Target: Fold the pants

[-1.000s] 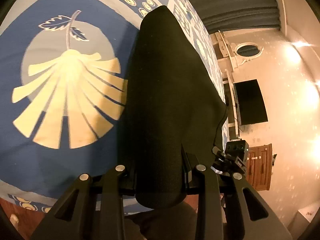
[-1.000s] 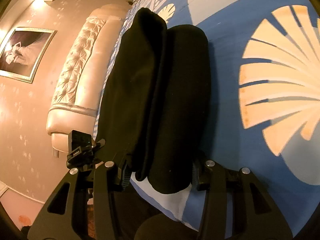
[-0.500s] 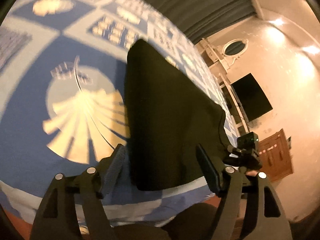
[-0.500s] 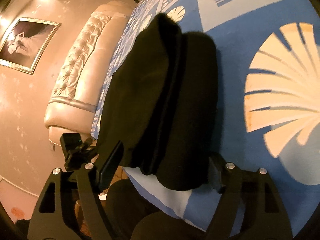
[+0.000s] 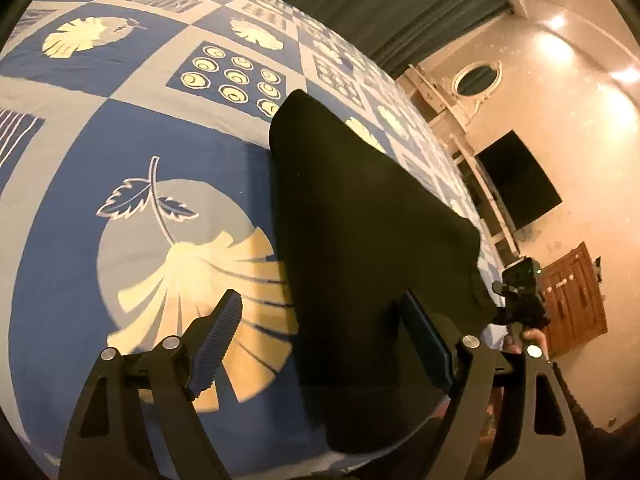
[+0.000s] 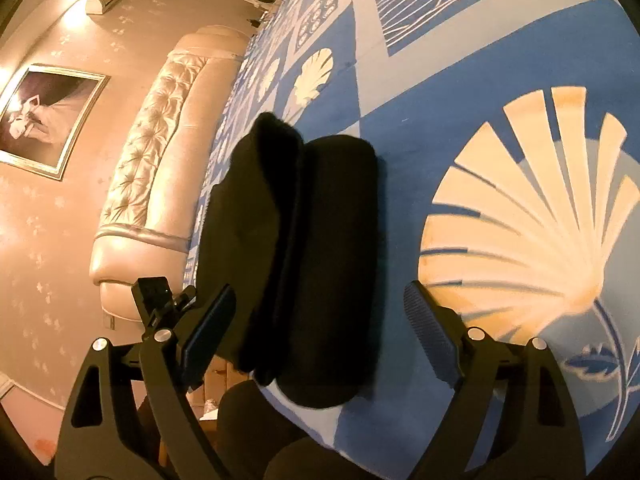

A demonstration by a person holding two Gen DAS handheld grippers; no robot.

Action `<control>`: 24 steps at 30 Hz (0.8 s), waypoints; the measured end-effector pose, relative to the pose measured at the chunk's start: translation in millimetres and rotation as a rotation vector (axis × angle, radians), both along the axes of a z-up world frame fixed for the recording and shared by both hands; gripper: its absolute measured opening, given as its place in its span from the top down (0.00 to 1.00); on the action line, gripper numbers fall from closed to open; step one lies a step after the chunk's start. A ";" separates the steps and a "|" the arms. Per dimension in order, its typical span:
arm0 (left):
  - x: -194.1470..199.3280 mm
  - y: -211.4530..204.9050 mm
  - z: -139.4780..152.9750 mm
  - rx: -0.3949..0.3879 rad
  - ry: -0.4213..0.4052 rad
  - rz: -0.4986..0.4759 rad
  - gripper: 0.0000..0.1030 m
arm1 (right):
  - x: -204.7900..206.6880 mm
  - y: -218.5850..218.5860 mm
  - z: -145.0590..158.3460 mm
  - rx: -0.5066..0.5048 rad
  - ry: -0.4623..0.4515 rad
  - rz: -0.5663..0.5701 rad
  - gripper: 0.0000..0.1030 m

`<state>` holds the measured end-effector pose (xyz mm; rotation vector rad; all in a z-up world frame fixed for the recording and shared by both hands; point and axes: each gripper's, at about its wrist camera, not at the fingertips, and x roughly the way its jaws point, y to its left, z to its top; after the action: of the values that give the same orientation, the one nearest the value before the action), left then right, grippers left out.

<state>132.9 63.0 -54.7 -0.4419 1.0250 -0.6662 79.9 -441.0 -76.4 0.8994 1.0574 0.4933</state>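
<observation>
Pants [image 5: 368, 240] of soft black cloth lie folded into a narrow stack along the near edge of a blue-and-cream leaf-patterned bedspread [image 5: 120, 140], while the left gripper [image 5: 320, 344] and right gripper [image 6: 316, 328] straddle them with jaws opening and pads off the cloth, apparently letting a finished fold settle.

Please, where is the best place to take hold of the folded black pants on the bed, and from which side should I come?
Probably the near end of the black pants, which reaches the bedspread's edge. Come from that edge, along their length: there the stacked layers end together. Both tools are opening, clear of the cloth.
</observation>
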 end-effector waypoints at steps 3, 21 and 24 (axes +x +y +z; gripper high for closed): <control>8.3 -5.0 -3.1 0.002 -0.005 -0.029 0.22 | 9.9 0.5 -2.2 -0.002 0.002 0.011 0.16; 66.1 -28.1 -12.4 -0.044 0.058 -0.089 0.18 | 70.5 6.8 -16.1 0.080 0.001 0.036 0.10; 73.7 -31.2 -13.5 -0.055 0.064 -0.098 0.18 | 72.1 6.2 -15.8 0.080 0.000 0.044 0.10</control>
<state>206.6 31.8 -68.2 -0.4658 1.0965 -0.7737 152.0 -434.8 -92.3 0.9478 1.0657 0.5753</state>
